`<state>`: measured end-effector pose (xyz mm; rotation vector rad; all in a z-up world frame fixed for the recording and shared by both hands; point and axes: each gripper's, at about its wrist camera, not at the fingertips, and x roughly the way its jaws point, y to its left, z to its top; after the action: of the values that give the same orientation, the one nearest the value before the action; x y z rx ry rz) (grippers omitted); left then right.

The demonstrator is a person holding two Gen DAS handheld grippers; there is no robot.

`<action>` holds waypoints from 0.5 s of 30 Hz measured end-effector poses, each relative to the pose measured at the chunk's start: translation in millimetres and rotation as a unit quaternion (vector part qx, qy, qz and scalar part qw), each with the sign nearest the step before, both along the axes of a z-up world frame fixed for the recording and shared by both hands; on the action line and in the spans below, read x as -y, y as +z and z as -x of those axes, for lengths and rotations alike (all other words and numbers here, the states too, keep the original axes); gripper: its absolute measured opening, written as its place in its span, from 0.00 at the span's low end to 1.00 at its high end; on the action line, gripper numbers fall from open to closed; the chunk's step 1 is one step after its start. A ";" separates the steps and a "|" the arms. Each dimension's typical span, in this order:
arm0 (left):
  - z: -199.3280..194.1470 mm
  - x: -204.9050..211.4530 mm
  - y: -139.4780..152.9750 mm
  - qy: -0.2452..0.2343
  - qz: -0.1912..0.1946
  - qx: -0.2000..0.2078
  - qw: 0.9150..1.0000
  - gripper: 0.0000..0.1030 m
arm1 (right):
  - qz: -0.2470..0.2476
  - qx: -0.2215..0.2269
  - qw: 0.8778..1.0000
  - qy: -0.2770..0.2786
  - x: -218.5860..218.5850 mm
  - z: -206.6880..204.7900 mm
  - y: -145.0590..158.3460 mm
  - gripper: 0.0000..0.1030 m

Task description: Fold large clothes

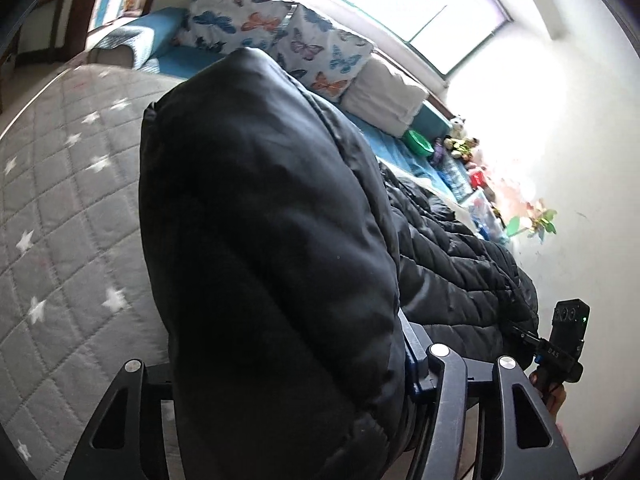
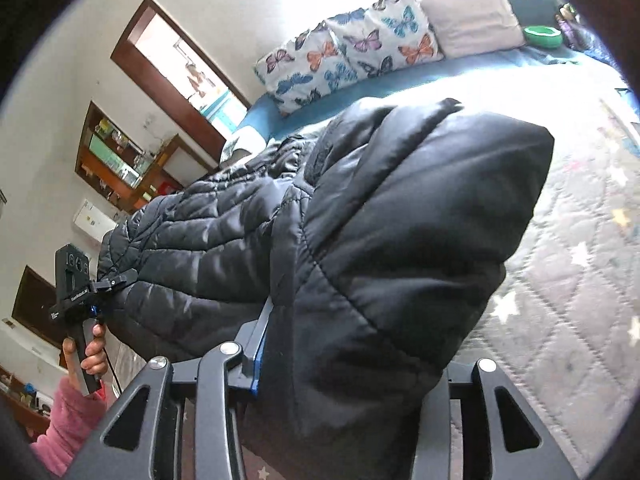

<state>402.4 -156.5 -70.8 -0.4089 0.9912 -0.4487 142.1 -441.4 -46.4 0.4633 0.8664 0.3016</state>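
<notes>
A black quilted puffer jacket (image 1: 264, 216) hangs lifted above a grey quilted bed cover with white stars (image 1: 60, 184). My left gripper (image 1: 404, 360) is shut on one part of the jacket, which drapes over and hides its fingertips. My right gripper (image 2: 264, 340) is shut on another part of the jacket (image 2: 380, 240), which bulges over it. The right gripper also shows in the left wrist view (image 1: 520, 332), pinching the jacket's far edge. The left gripper shows in the right wrist view (image 2: 116, 280), clamped on the jacket's far edge.
Butterfly-print pillows (image 1: 280, 28) and a white pillow (image 1: 384, 96) lie along the blue bed edge under a bright window. A green bowl (image 1: 418, 142) and toys sit near the wall. Wooden shelves (image 2: 120, 160) and a doorway stand beyond the bed.
</notes>
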 end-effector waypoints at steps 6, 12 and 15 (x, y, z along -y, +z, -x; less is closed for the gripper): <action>-27.3 86.7 37.8 -0.045 0.008 0.009 0.999 0.60 | 0.024 0.021 0.999 -0.041 42.3 25.0 22.9 0.42; -65.4 233.9 30.2 -0.088 0.042 -0.002 0.995 0.60 | 0.063 0.038 0.994 -0.084 92.2 42.4 47.9 0.42; -78.3 289.9 21.4 -0.105 0.052 -0.007 0.993 0.60 | 0.083 0.037 0.991 -0.101 118.5 45.5 49.9 0.42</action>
<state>480.7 -446.4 -49.4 -0.4037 1.0326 -0.6902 96.7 -559.9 3.5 0.3780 0.7590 0.0593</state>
